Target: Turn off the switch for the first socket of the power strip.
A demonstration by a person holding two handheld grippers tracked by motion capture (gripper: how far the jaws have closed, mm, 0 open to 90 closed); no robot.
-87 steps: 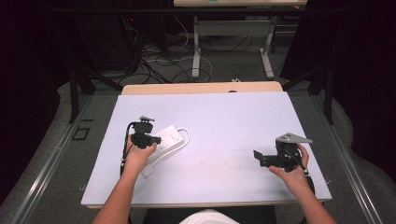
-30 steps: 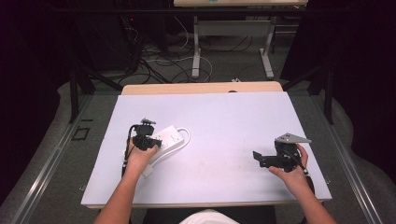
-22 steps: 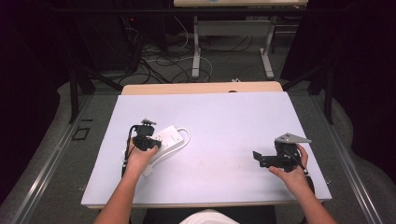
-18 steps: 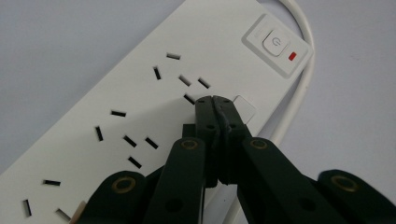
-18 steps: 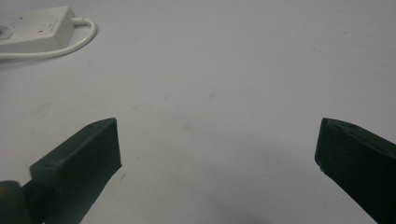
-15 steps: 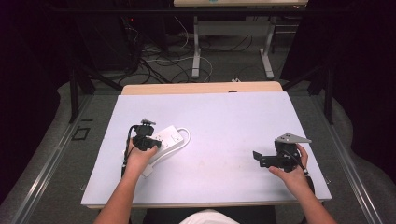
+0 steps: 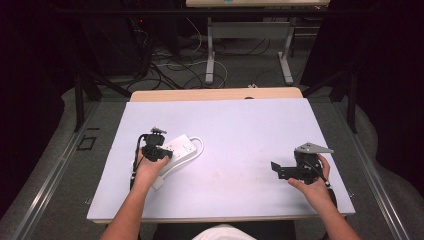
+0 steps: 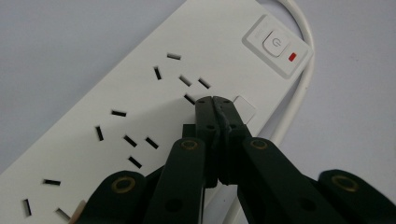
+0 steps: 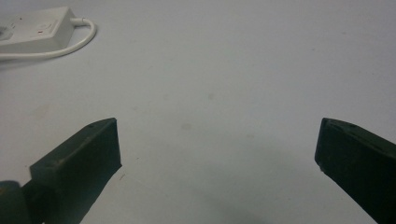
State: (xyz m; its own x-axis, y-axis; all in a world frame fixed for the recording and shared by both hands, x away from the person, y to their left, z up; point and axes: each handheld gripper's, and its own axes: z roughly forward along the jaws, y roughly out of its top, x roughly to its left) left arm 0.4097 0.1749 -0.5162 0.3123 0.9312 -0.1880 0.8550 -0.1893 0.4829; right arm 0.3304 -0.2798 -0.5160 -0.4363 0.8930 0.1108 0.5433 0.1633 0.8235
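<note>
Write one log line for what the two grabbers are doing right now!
left gripper: shut, tips over power strip near its switch | right gripper: open, nothing between jaws, above table

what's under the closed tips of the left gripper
The white power strip lies under the left gripper, tips over its face near the power button. The jaws cover whatever sits directly beneath.

A pale table [image 7: 240, 130] with one thing on it

A white power strip [image 7: 181, 148] lies flat toward nine o'clock, its cord [image 7: 200, 148] looping just beside it on the tabletop.
</note>
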